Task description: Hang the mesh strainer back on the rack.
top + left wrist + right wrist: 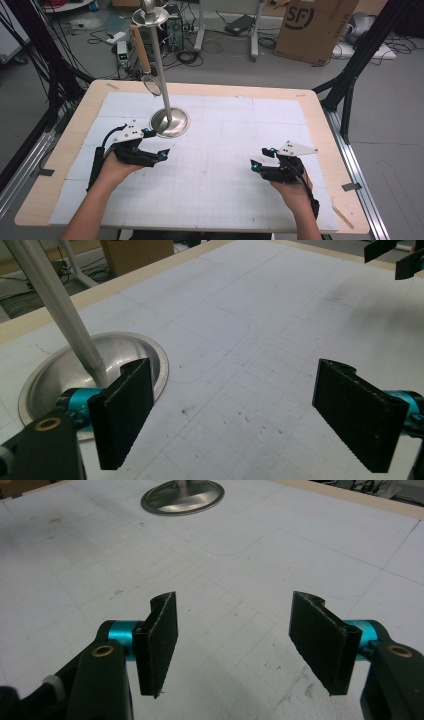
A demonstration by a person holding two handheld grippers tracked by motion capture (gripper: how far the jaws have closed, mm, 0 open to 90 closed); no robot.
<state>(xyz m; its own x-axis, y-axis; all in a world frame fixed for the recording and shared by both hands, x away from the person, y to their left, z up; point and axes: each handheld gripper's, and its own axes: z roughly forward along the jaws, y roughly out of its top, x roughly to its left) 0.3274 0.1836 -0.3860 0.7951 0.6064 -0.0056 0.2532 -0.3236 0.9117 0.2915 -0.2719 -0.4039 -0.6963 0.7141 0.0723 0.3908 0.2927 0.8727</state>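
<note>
- Standing upright at the worktop's (320, 150) far left, a metal stand (170, 121) with a round base.
- Left tongs (156, 144) just beside that base, open, empty.
- Right tongs (262, 157) well apart, open, empty.

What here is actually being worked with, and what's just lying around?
In use:
left gripper, open
right gripper, open
metal stand
utensil with wooden handle hanging on it

Just around:
cardboard box
cables on floor
</note>
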